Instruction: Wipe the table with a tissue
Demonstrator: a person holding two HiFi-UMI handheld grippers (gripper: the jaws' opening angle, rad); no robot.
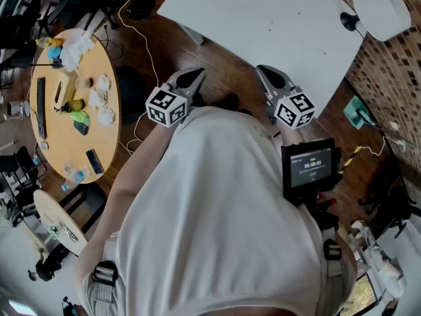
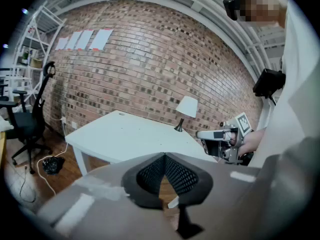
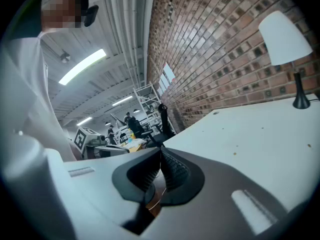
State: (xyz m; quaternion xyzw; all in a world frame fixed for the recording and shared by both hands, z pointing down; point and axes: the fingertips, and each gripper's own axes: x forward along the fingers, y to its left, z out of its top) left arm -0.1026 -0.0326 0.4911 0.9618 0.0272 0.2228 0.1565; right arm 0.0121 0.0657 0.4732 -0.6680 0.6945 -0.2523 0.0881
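Head view: we held the left gripper [image 1: 191, 78] and the right gripper [image 1: 272, 76] side by side in front of the white shirt [image 1: 217, 229], above the brown wooden floor [image 1: 227, 84] and just short of the near edge of the large white table [image 1: 263, 18]. The several crumpled white tissues [image 1: 105, 115] lay on the round wooden table [image 1: 66, 143] at the far left, well apart from both grippers. A white-shaded lamp [image 1: 381, 8] stood at the white table's far corner, by the red brick wall [image 1: 388, 71].

Left gripper view: the black ribbed jaws met at their tips with nothing between them; the white table lay ahead.

Right gripper view: the jaws were likewise closed and empty. The white tabletop stretched to the right, bearing a few small dark specks.
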